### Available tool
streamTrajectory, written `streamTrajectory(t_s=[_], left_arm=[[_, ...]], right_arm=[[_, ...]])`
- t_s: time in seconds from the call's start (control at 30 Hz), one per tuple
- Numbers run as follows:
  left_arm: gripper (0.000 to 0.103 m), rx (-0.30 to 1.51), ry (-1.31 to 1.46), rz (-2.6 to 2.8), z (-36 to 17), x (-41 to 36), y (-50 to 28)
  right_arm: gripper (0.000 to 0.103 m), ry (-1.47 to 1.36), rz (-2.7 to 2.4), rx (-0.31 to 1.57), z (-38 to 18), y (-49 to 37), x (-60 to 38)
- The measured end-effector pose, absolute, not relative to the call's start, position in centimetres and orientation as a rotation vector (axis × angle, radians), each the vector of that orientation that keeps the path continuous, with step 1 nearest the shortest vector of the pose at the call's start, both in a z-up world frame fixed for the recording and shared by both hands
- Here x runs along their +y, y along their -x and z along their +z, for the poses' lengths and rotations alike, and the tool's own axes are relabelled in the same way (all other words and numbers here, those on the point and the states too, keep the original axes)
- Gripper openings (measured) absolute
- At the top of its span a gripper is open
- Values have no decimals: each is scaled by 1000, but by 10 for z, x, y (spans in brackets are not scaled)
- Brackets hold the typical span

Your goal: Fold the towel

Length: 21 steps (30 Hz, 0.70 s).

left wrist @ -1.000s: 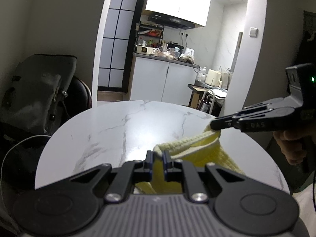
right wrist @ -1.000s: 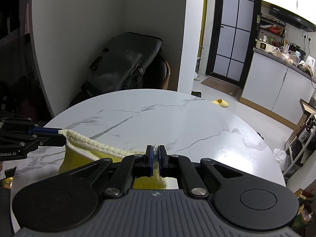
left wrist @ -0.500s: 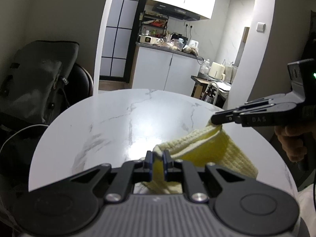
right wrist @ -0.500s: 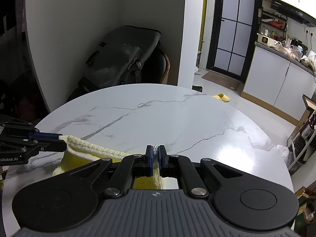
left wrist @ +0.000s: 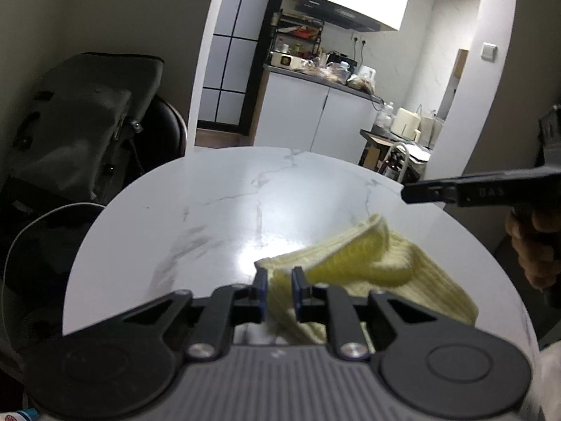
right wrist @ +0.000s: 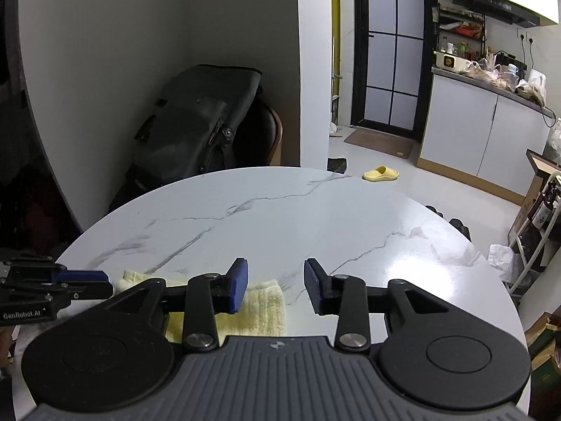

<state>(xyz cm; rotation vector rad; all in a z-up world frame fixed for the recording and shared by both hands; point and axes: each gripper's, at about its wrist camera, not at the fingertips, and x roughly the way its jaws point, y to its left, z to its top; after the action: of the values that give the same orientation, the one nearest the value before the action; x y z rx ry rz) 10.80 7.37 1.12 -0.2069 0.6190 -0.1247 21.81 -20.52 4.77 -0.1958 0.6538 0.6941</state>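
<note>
A pale yellow knitted towel (left wrist: 354, 263) lies doubled over on the round white marble table (left wrist: 217, 210). My left gripper (left wrist: 279, 277) is low over the towel's near corner, its jaws slightly apart with the towel's edge between them. My right gripper (right wrist: 275, 277) is open and empty, above the towel (right wrist: 261, 308). In the left wrist view the right gripper (left wrist: 455, 189) hovers clear above the towel's far end. In the right wrist view the left gripper (right wrist: 87, 280) sits at the towel's left edge.
A dark chair with a grey bag (right wrist: 200, 119) stands behind the table. A kitchen with white cabinets (right wrist: 491, 133) lies beyond. A yellow slipper (right wrist: 380, 173) is on the floor. A rack with bottles (right wrist: 540, 217) stands at the right.
My right gripper has opened and let go of the towel's corner, which has dropped onto the table. My left gripper's jaws have parted a little. Both grippers have lifted slightly.
</note>
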Motion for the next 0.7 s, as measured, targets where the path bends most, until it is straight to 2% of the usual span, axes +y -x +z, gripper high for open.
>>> streamTrajectory(t_s=[0.7], left_arm=[[19,632,132,-267,5,20,-76]], right_arm=[[39,251,747,733,13,-175,-220]])
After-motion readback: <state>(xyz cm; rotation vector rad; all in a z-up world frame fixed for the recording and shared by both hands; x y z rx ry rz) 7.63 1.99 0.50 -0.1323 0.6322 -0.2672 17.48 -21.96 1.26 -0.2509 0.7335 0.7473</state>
